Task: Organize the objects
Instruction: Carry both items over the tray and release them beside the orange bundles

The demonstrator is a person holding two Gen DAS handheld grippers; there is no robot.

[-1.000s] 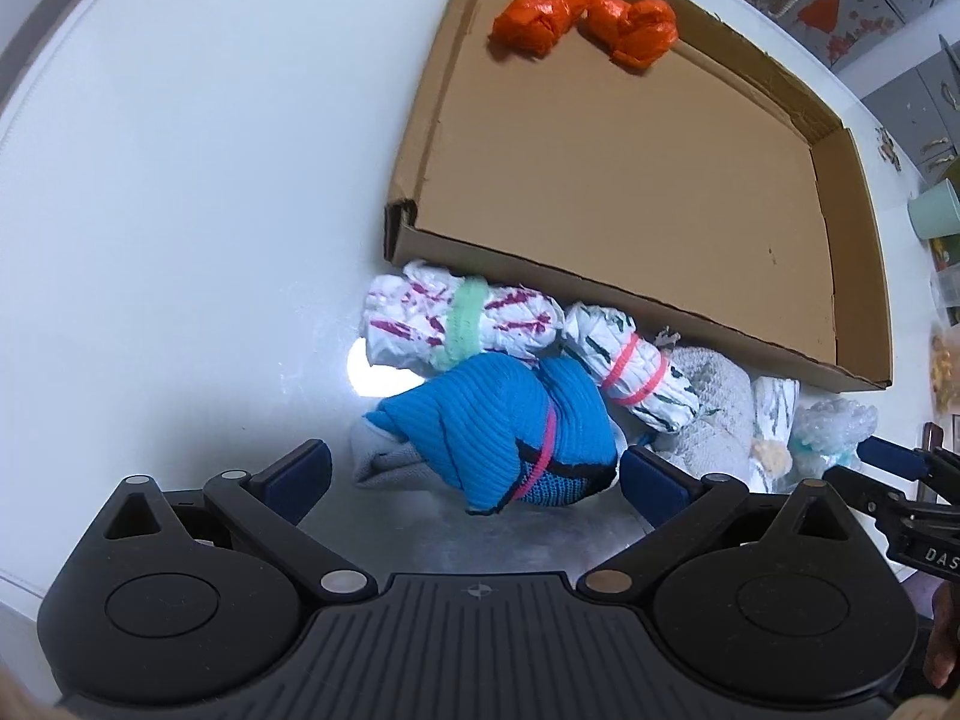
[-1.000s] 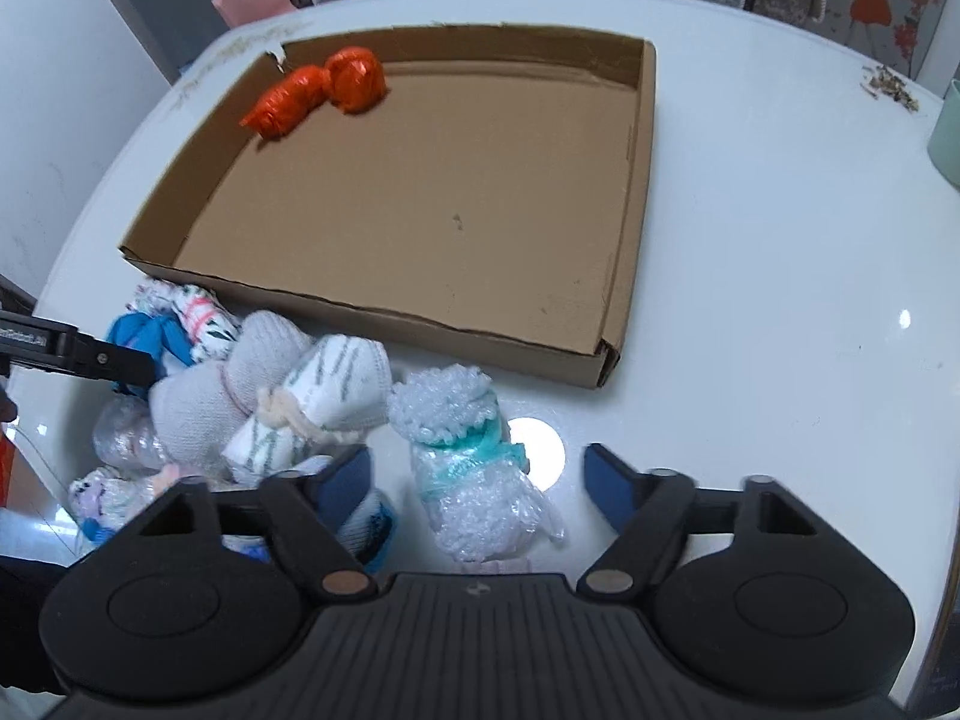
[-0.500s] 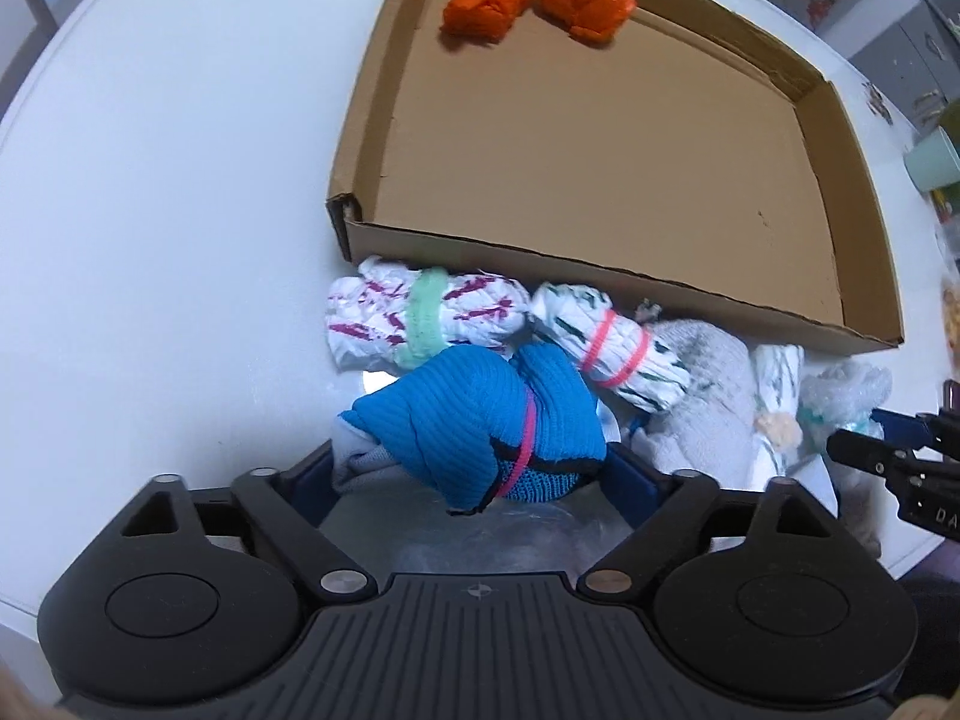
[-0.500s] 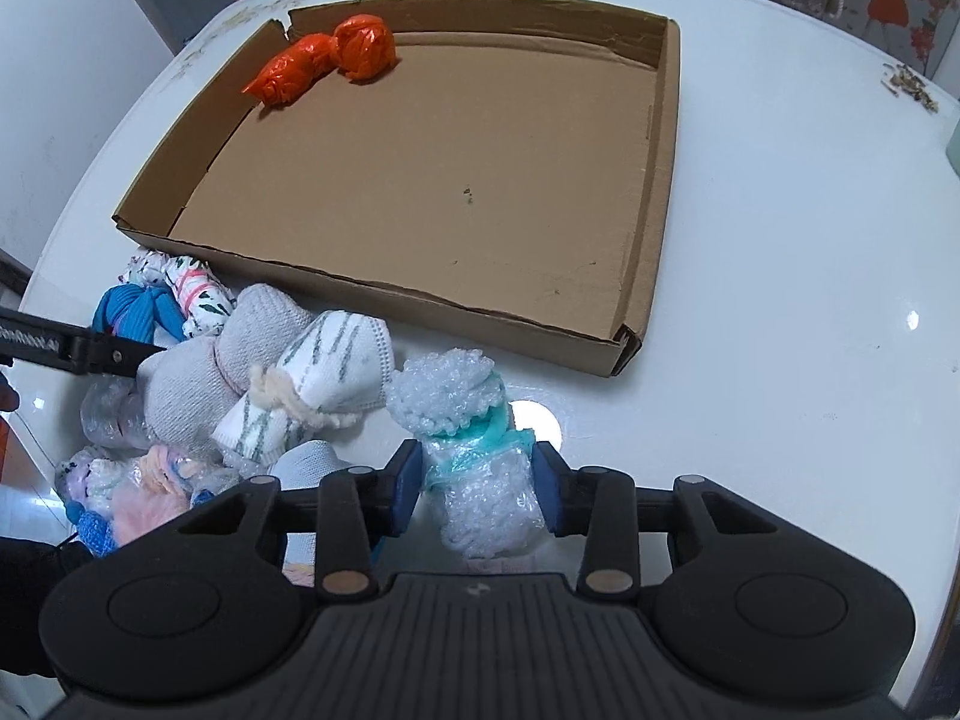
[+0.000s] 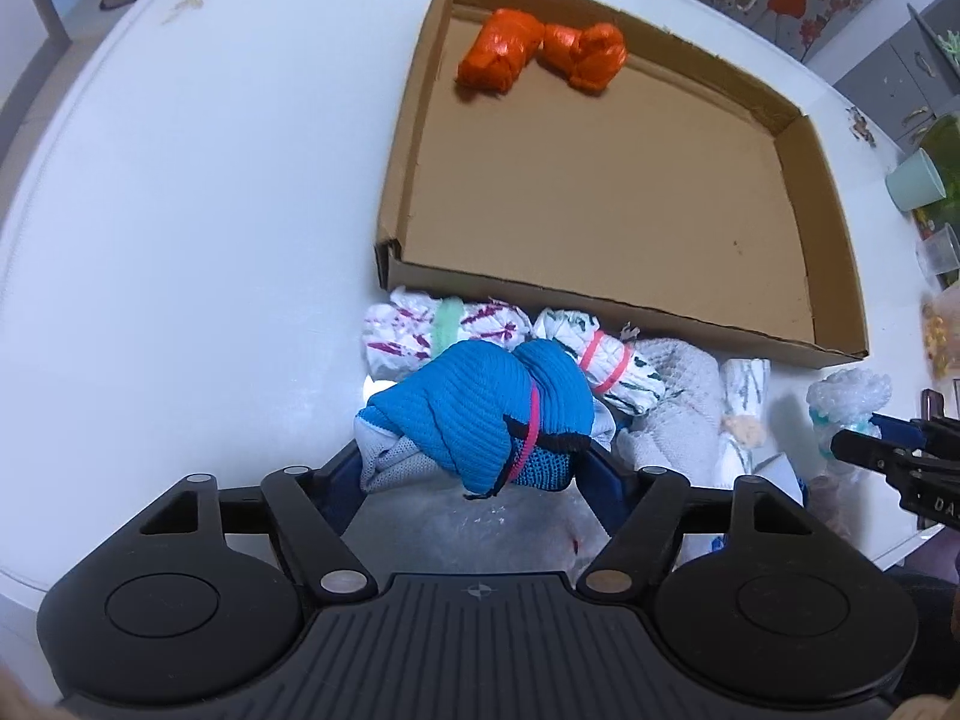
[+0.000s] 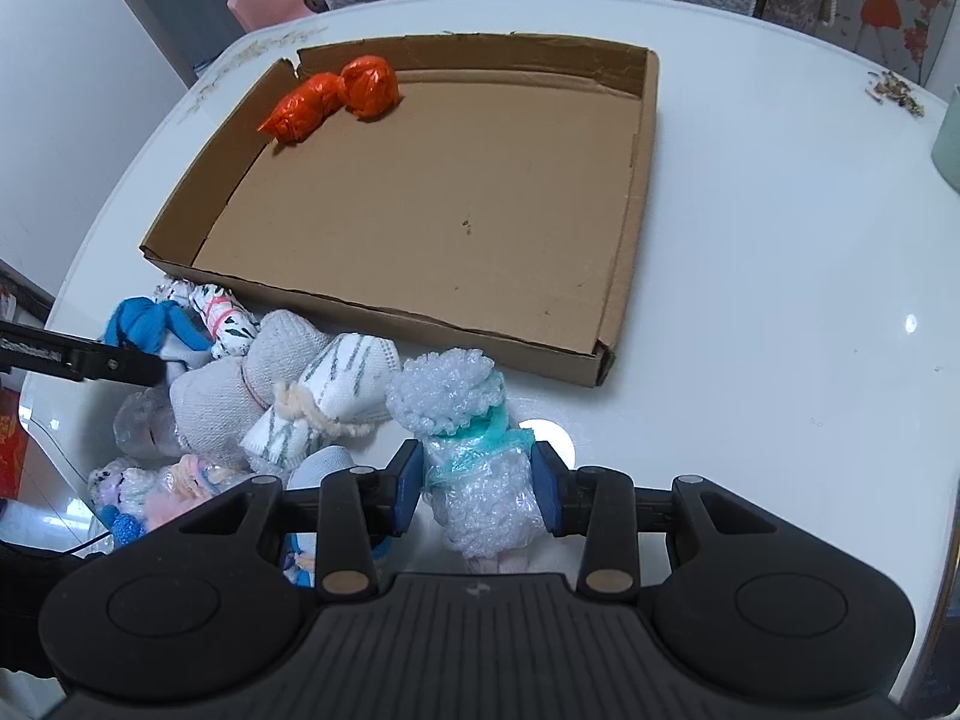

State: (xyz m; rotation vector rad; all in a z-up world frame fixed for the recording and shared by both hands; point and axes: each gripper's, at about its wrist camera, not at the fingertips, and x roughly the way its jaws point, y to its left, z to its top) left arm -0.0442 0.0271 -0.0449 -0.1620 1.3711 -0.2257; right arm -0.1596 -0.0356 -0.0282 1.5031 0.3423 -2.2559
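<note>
A blue knit bundle (image 5: 480,414) tied with a pink band sits between the fingers of my left gripper (image 5: 474,480). Its jaws are closing and the pads press the bundle's sides, holding it a little above the pile. My right gripper (image 6: 477,486) is shut on a bubble-wrap bundle (image 6: 462,420) with a teal band, just in front of the near right corner of the cardboard tray (image 6: 624,252). The same tray (image 5: 414,150) fills the upper part of the left wrist view. Two orange bundles (image 5: 540,54) (image 6: 336,96) lie in its far left corner.
Along the tray's near wall lies a pile: a white bundle with purple marks (image 5: 444,330), a white one with a pink band (image 5: 600,354), a grey knit one (image 6: 240,384) and a striped white one (image 6: 336,384). A mint cup (image 5: 915,180) stands far right.
The left jaws came in from wide open onto the blue bundle and raised it. The right jaws shut on the bubble-wrap bundle and lifted slightly toward the tray.
</note>
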